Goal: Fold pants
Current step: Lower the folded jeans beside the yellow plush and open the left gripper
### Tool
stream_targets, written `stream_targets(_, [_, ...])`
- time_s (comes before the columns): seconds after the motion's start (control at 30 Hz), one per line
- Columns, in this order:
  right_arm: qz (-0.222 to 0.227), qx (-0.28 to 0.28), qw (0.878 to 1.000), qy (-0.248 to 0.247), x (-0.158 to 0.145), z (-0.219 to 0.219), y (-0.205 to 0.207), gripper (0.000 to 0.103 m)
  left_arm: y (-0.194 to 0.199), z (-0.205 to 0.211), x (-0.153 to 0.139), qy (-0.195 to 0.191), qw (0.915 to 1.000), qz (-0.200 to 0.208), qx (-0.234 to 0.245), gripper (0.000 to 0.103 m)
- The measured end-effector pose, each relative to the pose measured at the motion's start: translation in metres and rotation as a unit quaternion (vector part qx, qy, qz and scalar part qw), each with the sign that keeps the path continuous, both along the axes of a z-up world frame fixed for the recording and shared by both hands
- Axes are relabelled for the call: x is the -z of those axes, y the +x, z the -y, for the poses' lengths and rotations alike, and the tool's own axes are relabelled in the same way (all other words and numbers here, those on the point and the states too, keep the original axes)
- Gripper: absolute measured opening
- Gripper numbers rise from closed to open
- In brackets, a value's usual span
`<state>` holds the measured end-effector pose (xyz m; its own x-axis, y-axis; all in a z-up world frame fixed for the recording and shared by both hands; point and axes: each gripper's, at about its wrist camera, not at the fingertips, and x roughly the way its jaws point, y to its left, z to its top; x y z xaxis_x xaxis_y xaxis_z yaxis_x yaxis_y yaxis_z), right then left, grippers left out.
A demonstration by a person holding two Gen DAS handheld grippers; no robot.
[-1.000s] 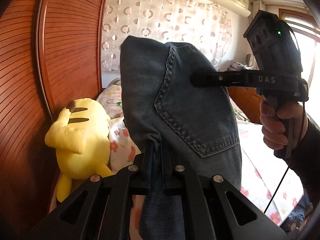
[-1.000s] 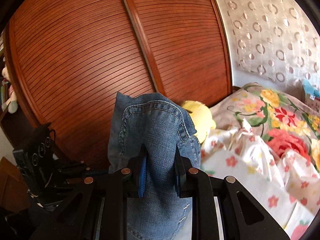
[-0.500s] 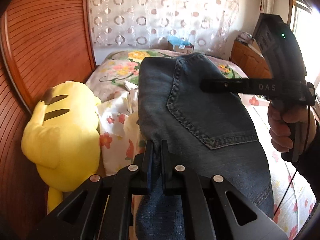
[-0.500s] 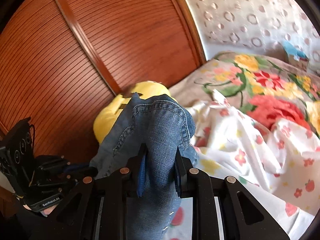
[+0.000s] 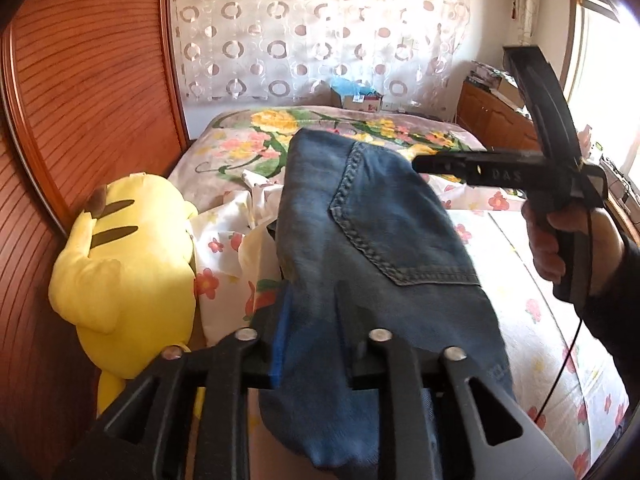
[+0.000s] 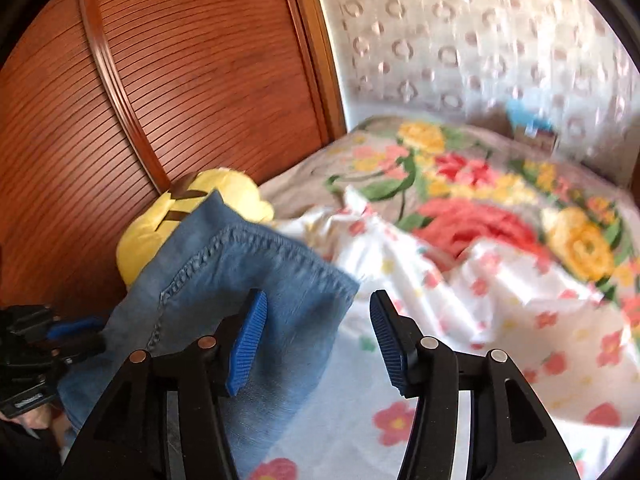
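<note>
The blue jeans (image 5: 380,240) lie in a folded bundle on the floral sheet, back pocket up. My left gripper (image 5: 310,312) has its jaws opening. The denim still passes between its fingers but hangs slack. In the right wrist view the jeans (image 6: 248,272) slump left, and my right gripper (image 6: 318,320) is opening too. Denim rests against its left blue pad (image 6: 248,340) while the right pad (image 6: 388,340) is bare. A hand holds the right gripper (image 5: 424,165) just above the jeans' far right side. The left gripper (image 6: 76,332) shows at the lower left edge.
A yellow plush toy (image 5: 132,272) sits left of the jeans against the slatted wooden wardrobe door (image 5: 80,100). A crumpled white floral sheet (image 5: 520,300) and a flowered blanket (image 5: 280,136) cover the bed. A patterned curtain, a cardboard box (image 5: 356,96) and a wooden cabinet (image 5: 492,120) stand behind.
Both grippers came down toward the bed with the jeans. Both sets of jaws, shut on the denim before, have spread apart, and the fabric has sagged onto the sheet.
</note>
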<state>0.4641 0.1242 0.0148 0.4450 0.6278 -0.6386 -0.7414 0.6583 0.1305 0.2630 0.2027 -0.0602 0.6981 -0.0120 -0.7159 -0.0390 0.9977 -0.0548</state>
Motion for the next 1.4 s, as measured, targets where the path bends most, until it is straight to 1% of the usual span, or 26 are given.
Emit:
stream_targets(0.03, [0.006, -0.014, 1.0, 0.007, -0.005, -0.002, -0.009, 0.056, -0.001, 0.0, 0.0, 0.002, 1.0, 0.001, 0.0, 0.032])
stream_targets(0.07, [0.009, -0.025, 1.0, 0.013, -0.004, -0.005, -0.018, 0.049, -0.005, 0.002, 0.001, 0.004, 1.0, 0.002, 0.002, 0.043])
stream_targets(0.1, [0.01, -0.037, 0.999, 0.016, -0.005, -0.009, -0.025, 0.046, -0.007, 0.003, 0.002, 0.005, 1.0, 0.004, 0.003, 0.049])
stream_targets(0.13, [0.011, -0.043, 0.999, 0.016, -0.004, -0.013, -0.032, 0.043, -0.011, 0.006, 0.004, 0.006, 1.0, 0.006, 0.005, 0.051])
stream_targets(0.2, [0.013, -0.05, 0.999, 0.015, 0.001, -0.022, -0.038, 0.041, -0.012, 0.007, 0.011, 0.007, 0.9999, 0.0, 0.007, 0.062])
stream_targets(0.27, [0.009, -0.049, 0.999, 0.005, 0.009, -0.032, -0.039, 0.039, -0.014, 0.01, 0.019, 0.01, 0.9999, -0.01, 0.0, 0.067])
stream_targets(0.4, [0.012, -0.03, 0.999, -0.031, 0.03, -0.043, -0.033, 0.038, -0.019, 0.002, 0.037, 0.007, 0.9995, -0.027, -0.016, 0.067])
stream_targets(0.47, [0.001, -0.025, 0.999, -0.035, 0.038, -0.045, -0.027, 0.038, -0.021, -0.002, 0.041, 0.004, 0.9994, -0.026, -0.021, 0.067])
stream_targets(0.57, [-0.008, -0.022, 0.999, -0.032, 0.035, -0.053, -0.016, 0.038, -0.027, -0.006, 0.042, -0.002, 0.9994, -0.021, -0.027, 0.069])
stream_targets(0.63, [-0.003, -0.017, 0.999, -0.032, 0.032, -0.054, -0.02, 0.038, -0.031, -0.007, 0.042, -0.005, 0.9994, -0.017, -0.03, 0.069])
stream_targets(0.7, [-0.002, -0.011, 1.0, -0.026, 0.024, -0.045, -0.027, 0.038, -0.034, -0.007, 0.039, -0.005, 0.9993, -0.015, -0.033, 0.069])
stream_targets(0.8, [0.001, -0.008, 1.0, -0.015, 0.013, -0.022, -0.047, 0.038, -0.041, -0.001, 0.03, 0.004, 0.9993, -0.004, -0.037, 0.069])
stream_targets(1.0, [0.015, -0.002, 1.0, 0.008, -0.003, 0.024, -0.098, 0.038, -0.053, 0.015, 0.012, 0.012, 0.9992, 0.021, -0.03, 0.069])
stream_targets(1.13, [0.032, 0.009, 0.999, 0.021, -0.014, 0.063, -0.134, 0.038, -0.063, 0.031, -0.001, 0.013, 0.9989, 0.039, -0.022, 0.069])
stream_targets(1.4, [0.069, 0.042, 0.996, 0.031, -0.037, 0.135, -0.207, 0.038, -0.084, 0.077, -0.025, 0.019, 0.9973, 0.071, 0.004, 0.069])
